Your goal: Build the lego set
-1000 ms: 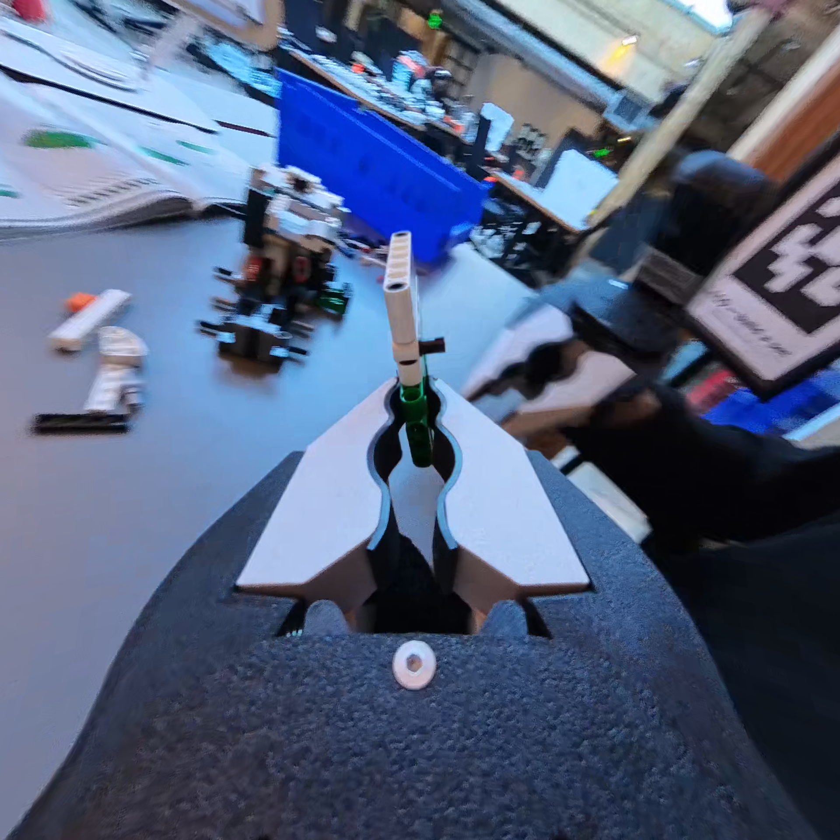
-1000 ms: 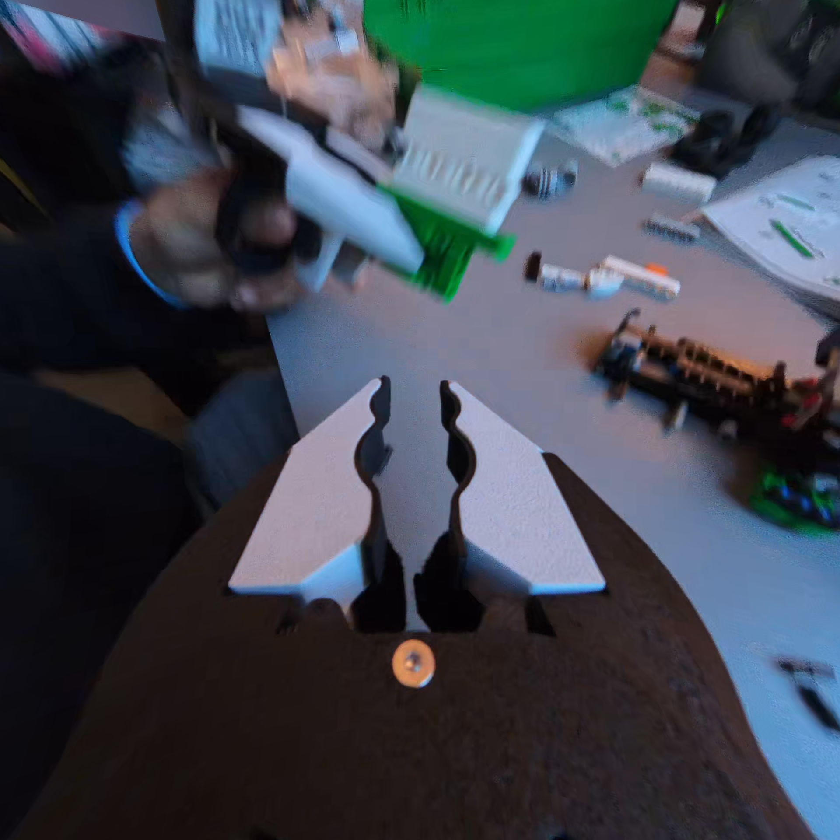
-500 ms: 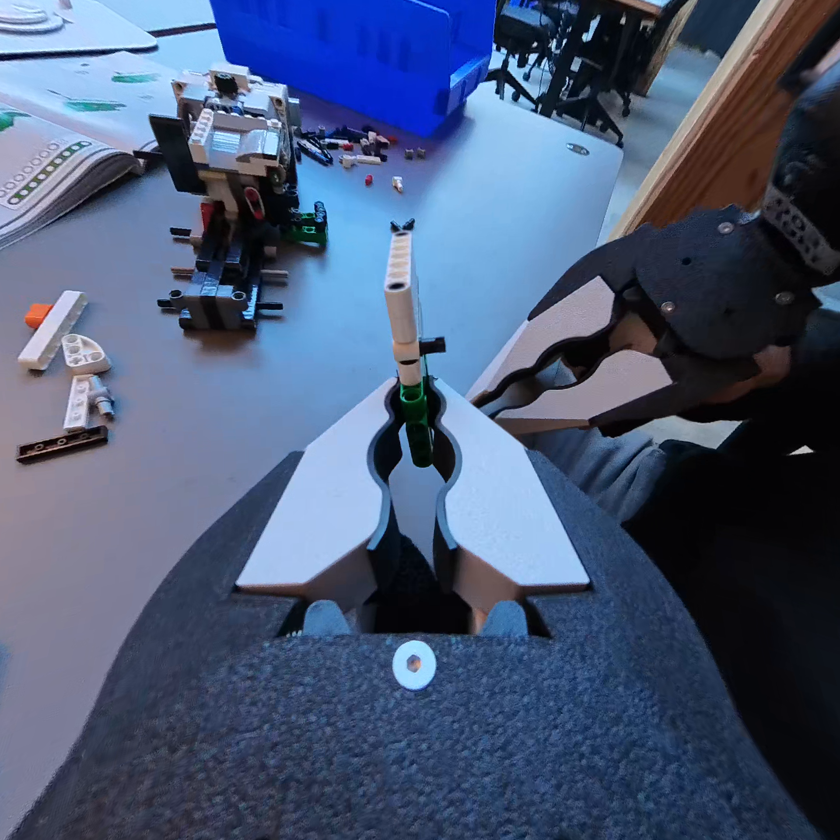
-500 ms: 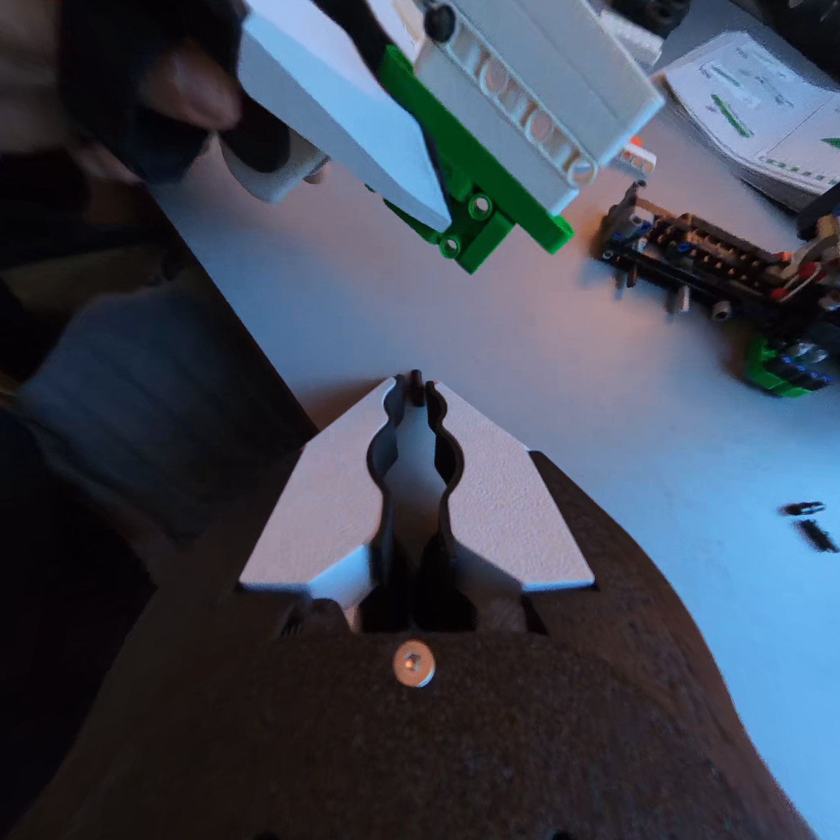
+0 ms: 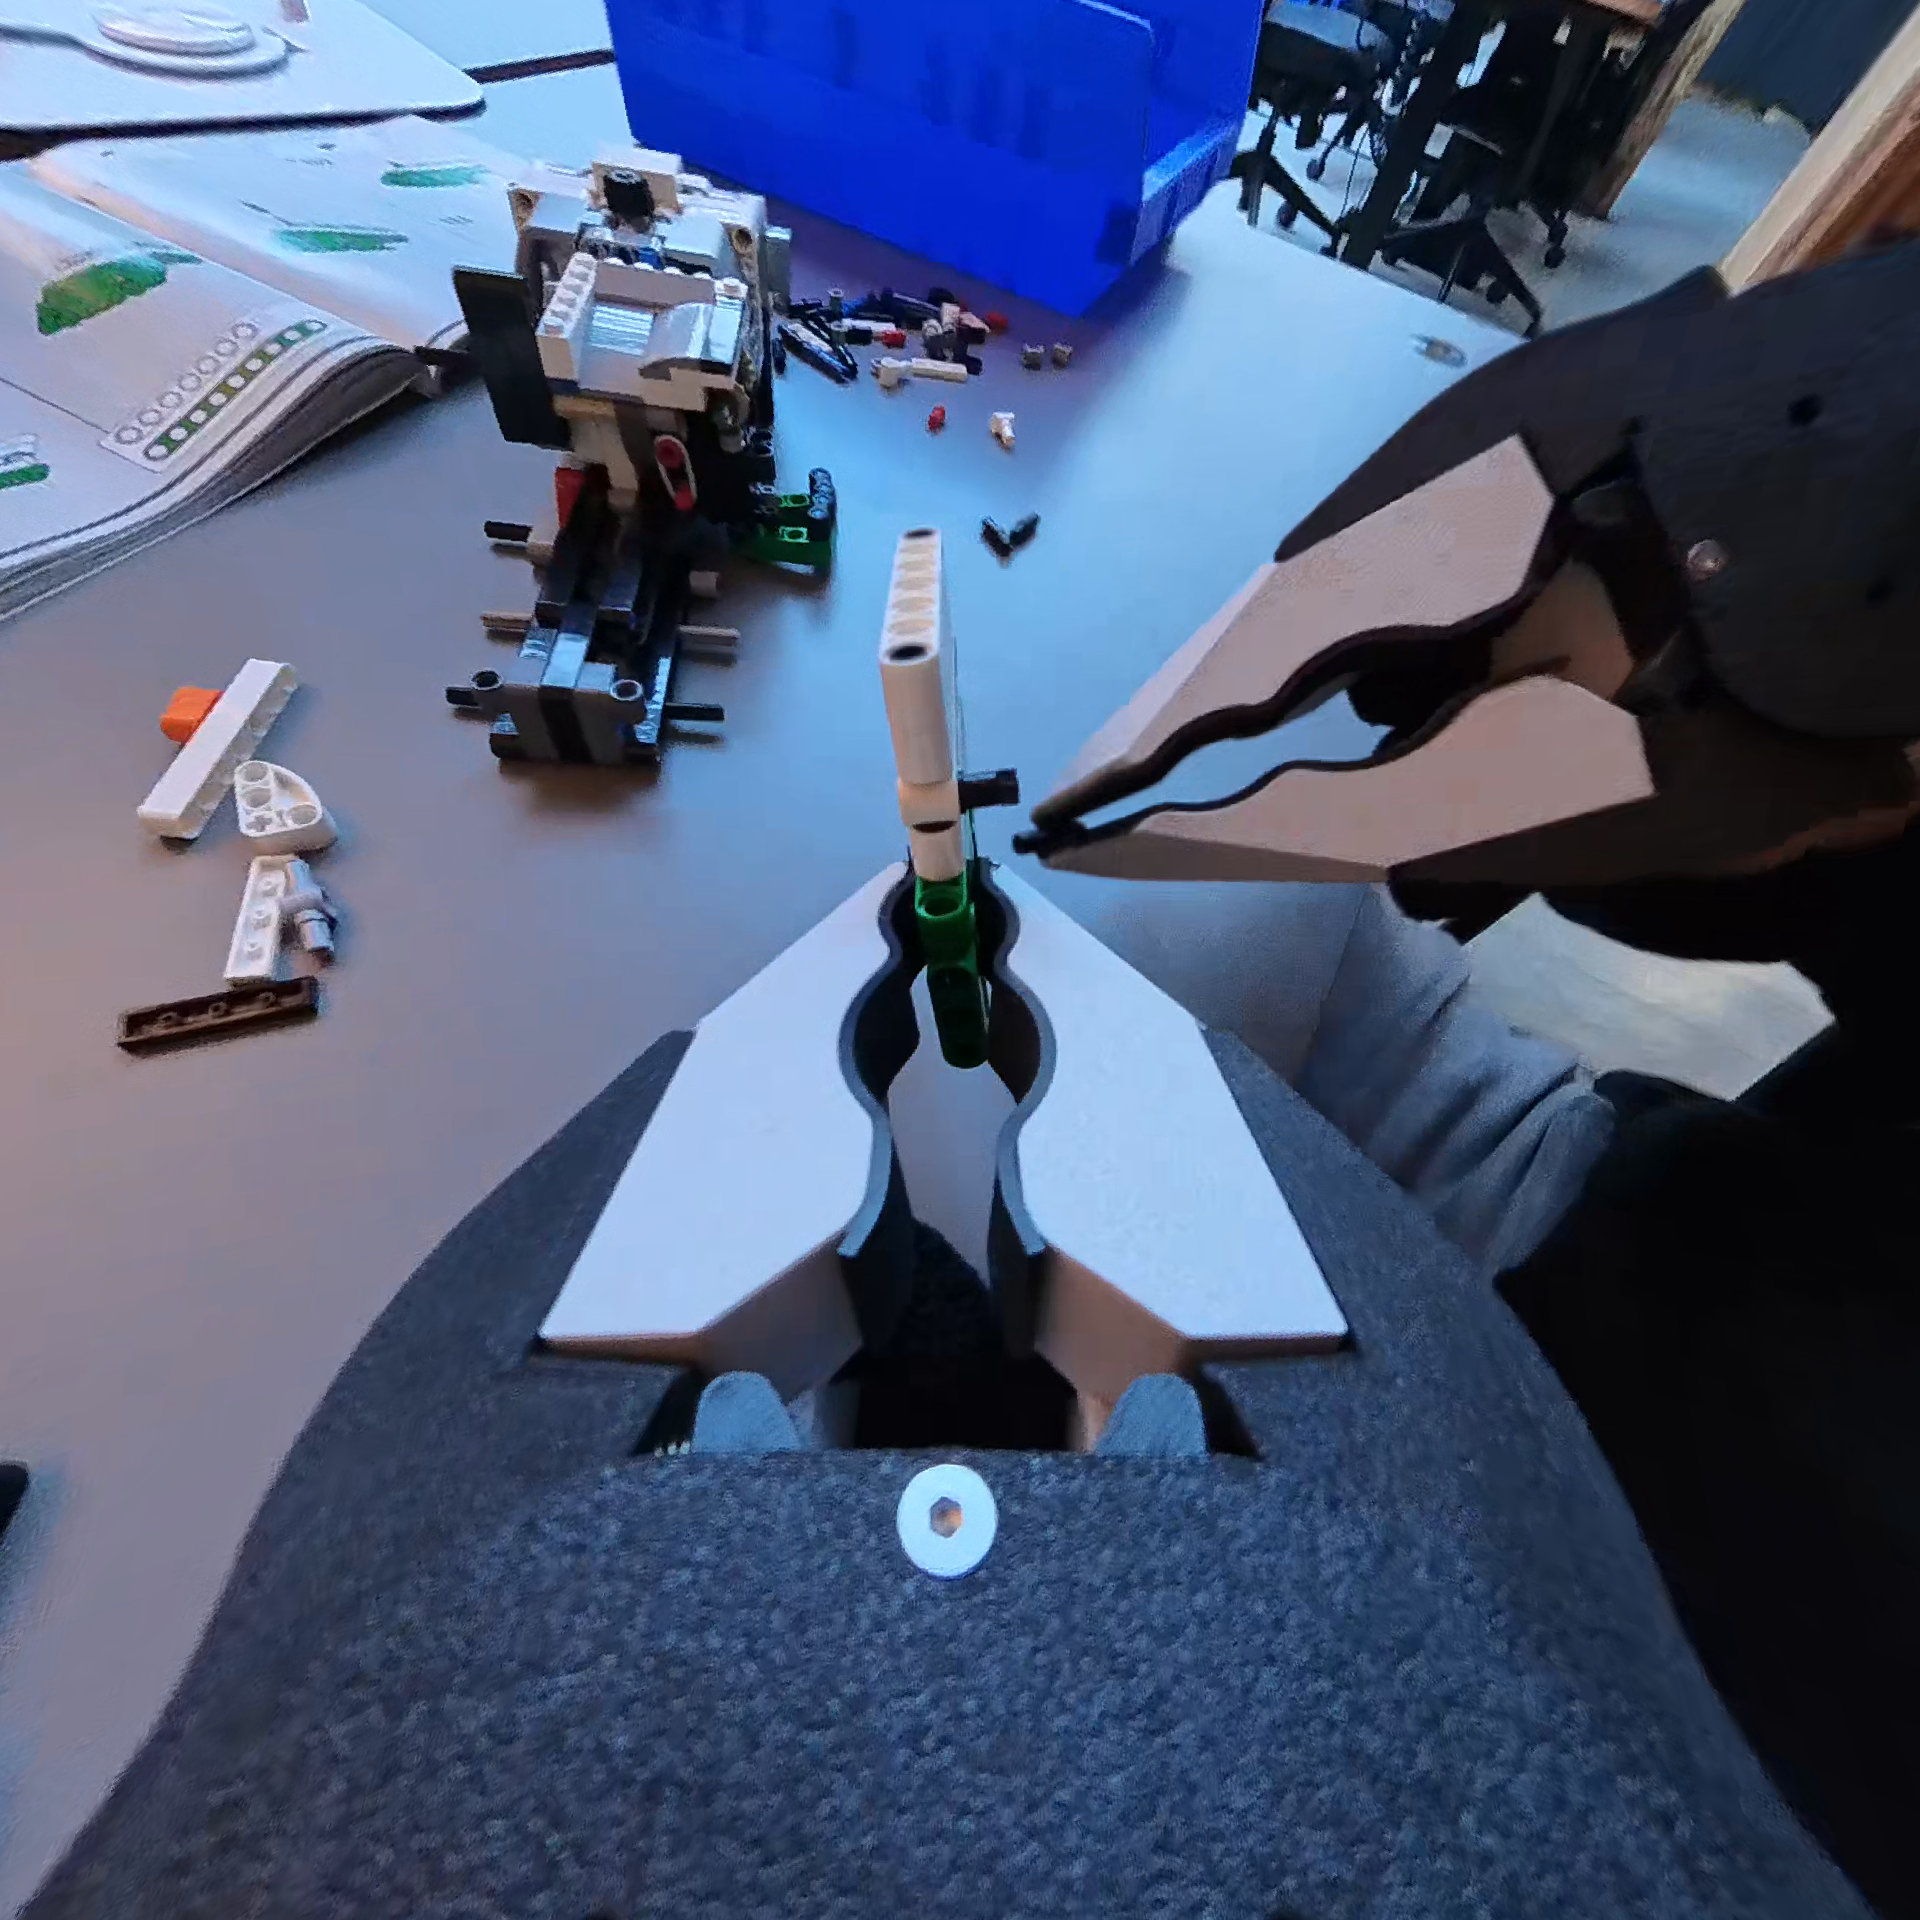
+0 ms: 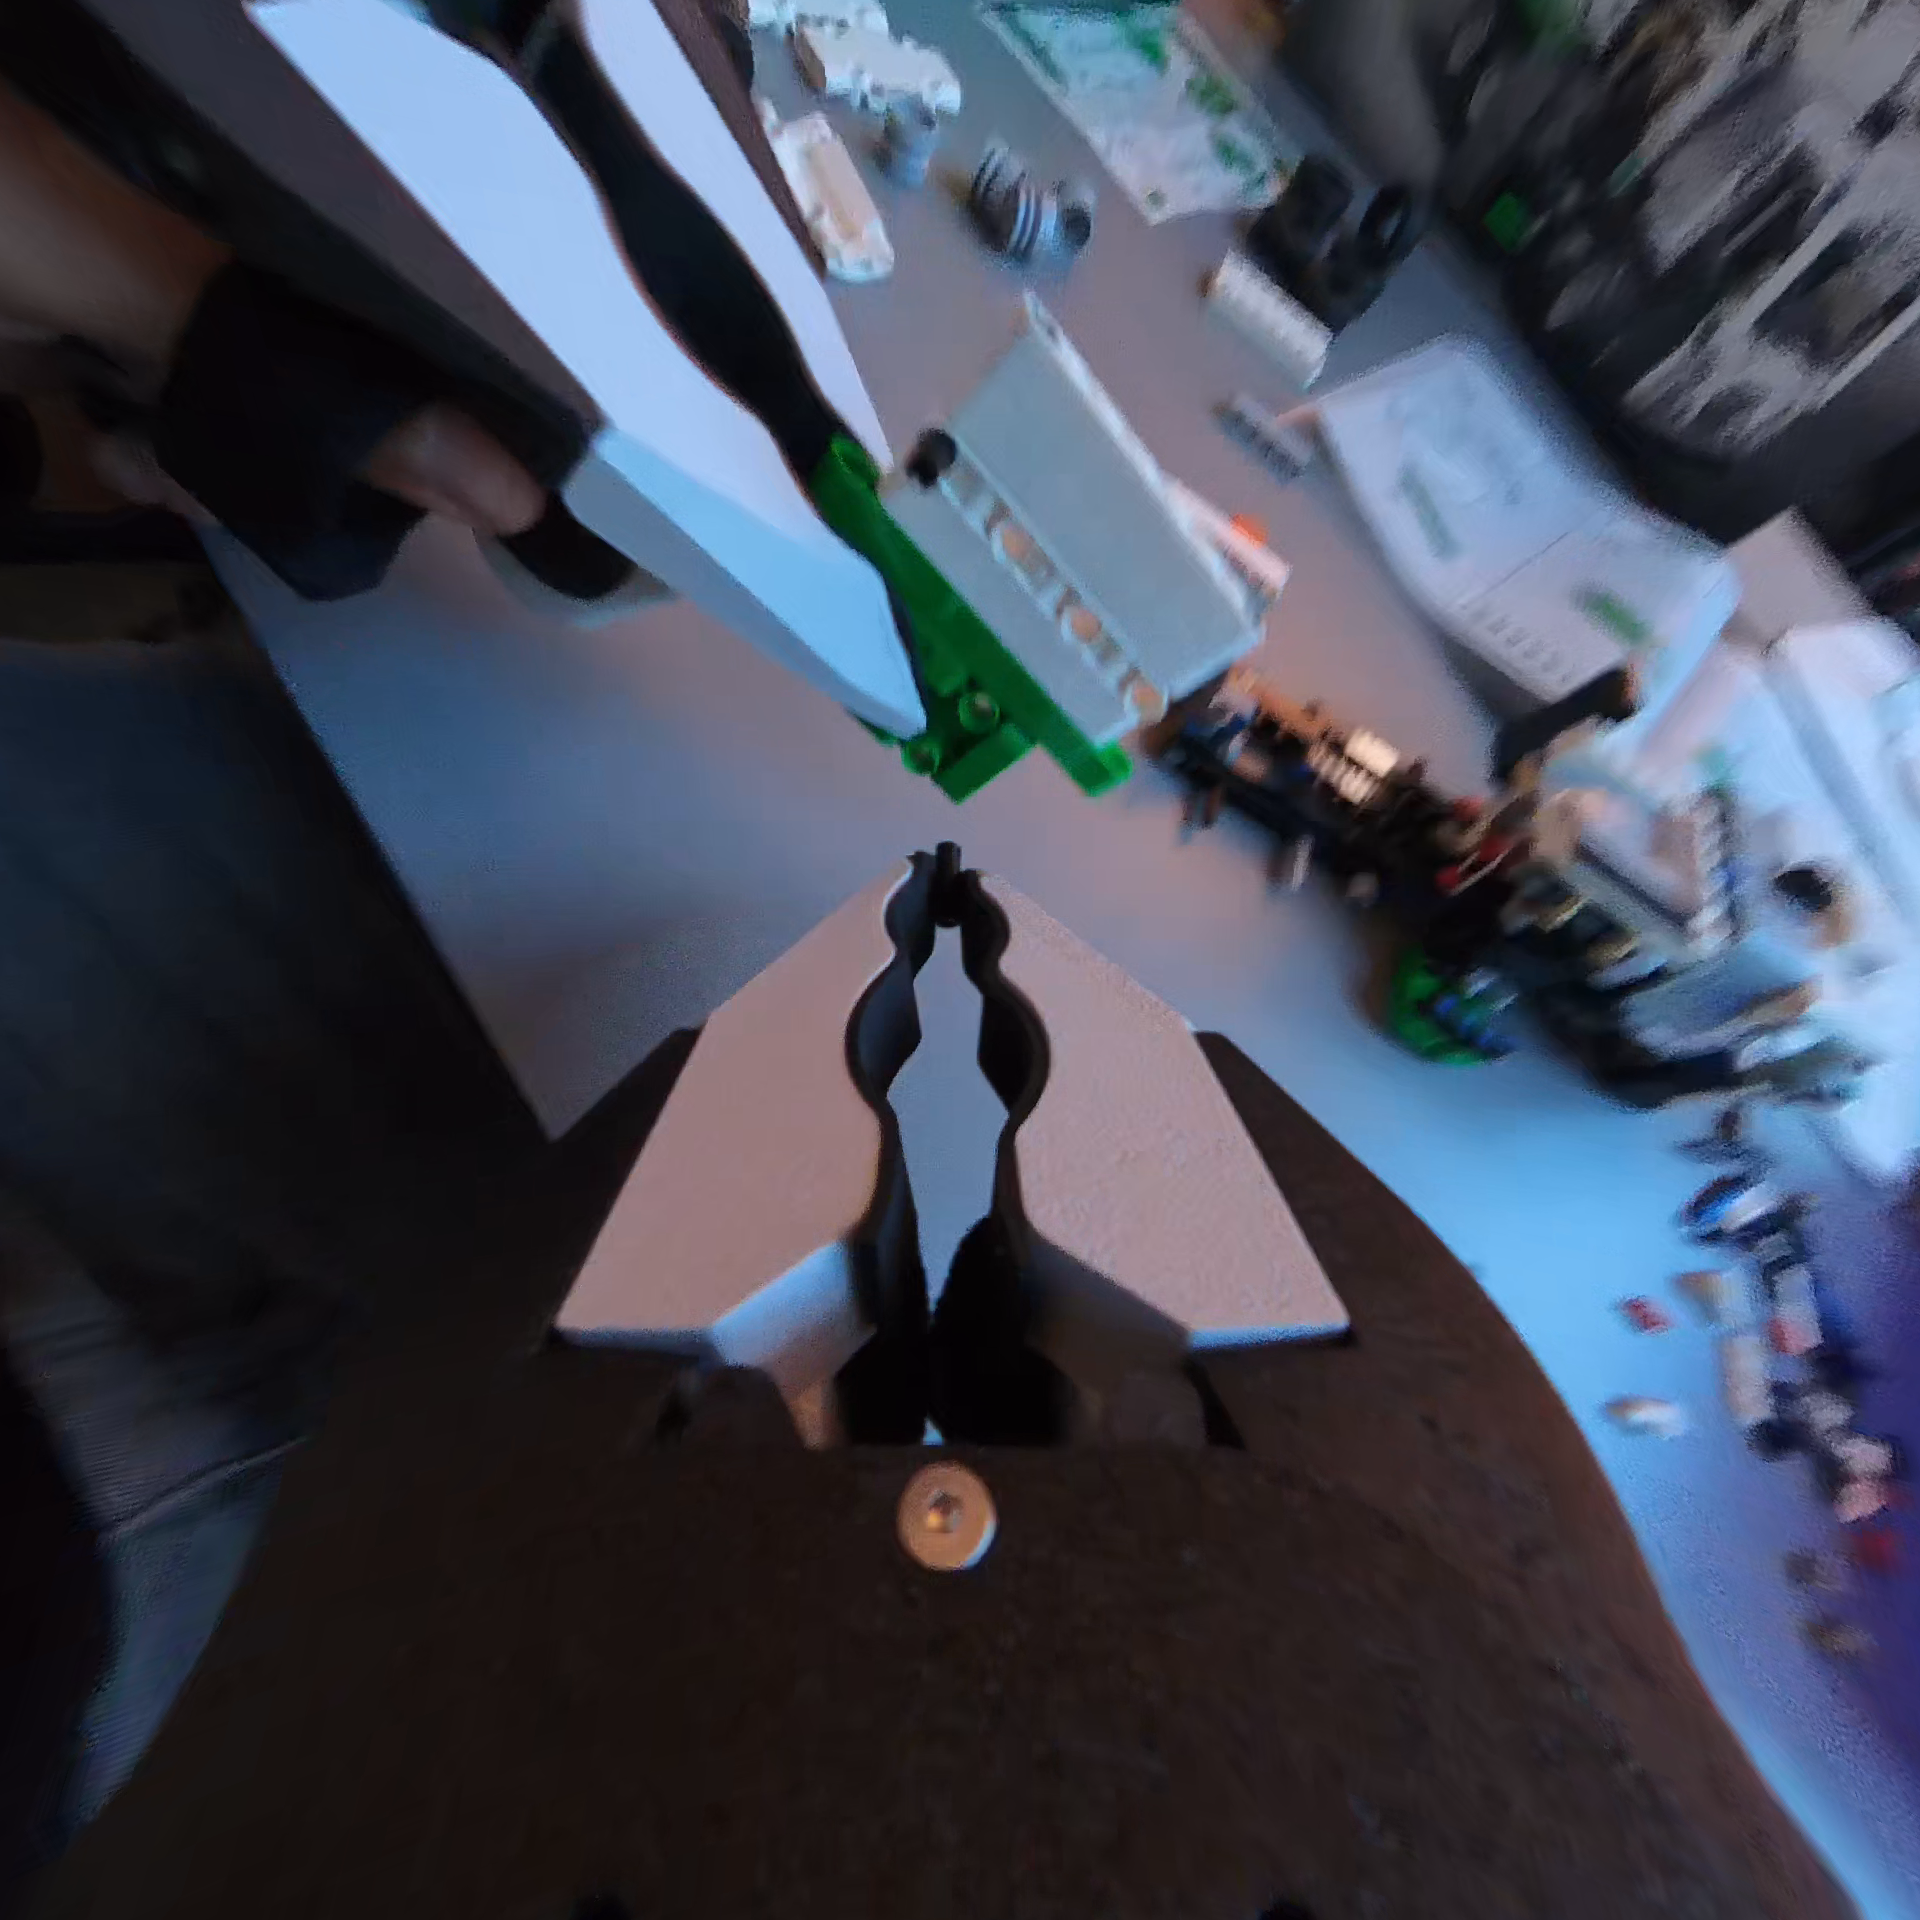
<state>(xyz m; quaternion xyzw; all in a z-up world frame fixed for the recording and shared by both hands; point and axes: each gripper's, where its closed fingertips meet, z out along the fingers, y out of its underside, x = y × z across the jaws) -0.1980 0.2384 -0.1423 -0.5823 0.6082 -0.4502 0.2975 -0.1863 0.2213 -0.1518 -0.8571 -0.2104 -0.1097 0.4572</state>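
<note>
My left gripper (image 5: pixel 948 883) is shut on a small sub-assembly: a green piece (image 5: pixel 951 966) sits between the fingertips and a white holed beam (image 5: pixel 914 644) stands up from it, with a black pin (image 5: pixel 992 787) sticking out to the right. My right gripper (image 5: pixel 1039 840) comes in from the right, its tips just beside that pin. In the right wrist view the right gripper (image 6: pixel 945 888) is shut on a small black pin (image 6: pixel 945 862), just below the green and white sub-assembly (image 6: pixel 1049 582) held by the left gripper (image 6: pixel 883 603).
A partly built grey and black model (image 5: pixel 623 436) stands on the grey table (image 5: pixel 416 1039). An open instruction booklet (image 5: pixel 156 343) lies at the far left, a blue bin (image 5: pixel 935 135) behind. Loose white, black and orange pieces (image 5: pixel 239 810) lie at left, small pieces (image 5: pixel 914 343) near the bin. Less than 4 cm separates the two grippers' tips.
My right gripper was open a second ago; it has since shut on a black pin and moved close to the sub-assembly. The left gripper kept its hold and tilted down toward the table.
</note>
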